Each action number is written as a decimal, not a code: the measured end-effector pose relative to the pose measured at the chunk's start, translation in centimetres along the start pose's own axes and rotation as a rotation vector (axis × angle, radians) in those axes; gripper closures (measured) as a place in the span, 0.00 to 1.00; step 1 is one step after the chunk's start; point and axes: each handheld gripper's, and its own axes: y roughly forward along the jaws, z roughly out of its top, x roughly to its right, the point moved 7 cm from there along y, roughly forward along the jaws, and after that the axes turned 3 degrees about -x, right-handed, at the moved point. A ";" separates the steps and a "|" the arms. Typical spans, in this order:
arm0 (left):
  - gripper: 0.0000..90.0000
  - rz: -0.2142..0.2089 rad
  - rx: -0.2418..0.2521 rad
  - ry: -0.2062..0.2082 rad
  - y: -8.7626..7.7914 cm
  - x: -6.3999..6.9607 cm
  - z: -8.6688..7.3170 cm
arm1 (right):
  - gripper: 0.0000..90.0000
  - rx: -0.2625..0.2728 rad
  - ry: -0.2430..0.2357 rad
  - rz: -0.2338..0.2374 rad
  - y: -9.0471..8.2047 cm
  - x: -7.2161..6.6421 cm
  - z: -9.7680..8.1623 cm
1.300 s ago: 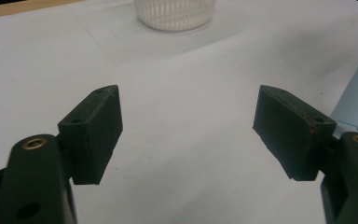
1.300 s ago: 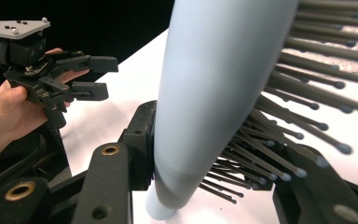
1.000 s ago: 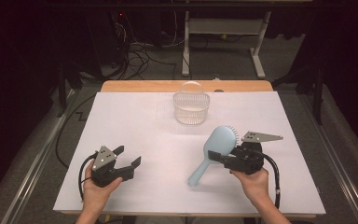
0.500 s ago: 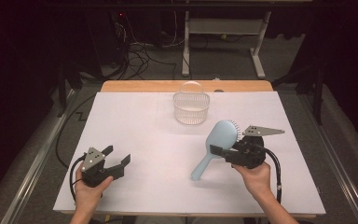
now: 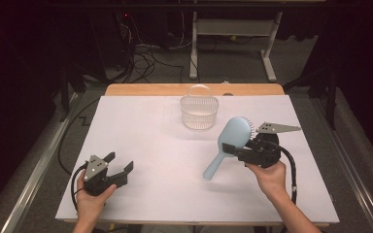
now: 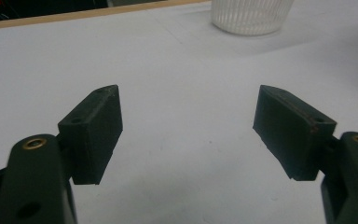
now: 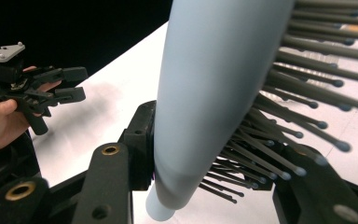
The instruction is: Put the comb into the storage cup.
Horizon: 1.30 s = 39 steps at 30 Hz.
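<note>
The right claw [image 5: 229,148] is clamped on the blue hairbrush [image 5: 229,141], holding it above the table [image 5: 141,126] right of centre, just in front of the clear basket [image 5: 199,112]. The left claw [image 5: 119,163] hovers with its jaws spread and nothing between them, near the front-left corner, bare white surface separating the two.

The table [image 5: 141,121] is seen in the middle of the frame, with the basket [image 5: 199,112] placed on it at upper centre. Below and right of the basket, the hairbrush [image 5: 226,148] is held above the table in the right gripper [image 5: 233,149]. The left gripper [image 5: 119,164] is found at the lower left, well apart from both.
</note>
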 end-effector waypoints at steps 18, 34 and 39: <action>0.27 0.002 0.000 -0.013 0.1 -0.1 -0.4 | 0.61 0.004 0.007 -0.020 -0.4 1.0 1.6; 0.28 0.004 -0.009 -0.028 0.1 -0.3 -0.7 | 0.60 0.003 -0.008 -0.043 -0.5 1.6 3.4; 0.28 0.003 -0.007 -0.030 0.1 -0.2 -0.7 | 0.60 -0.003 -0.011 -0.055 -0.3 1.8 3.9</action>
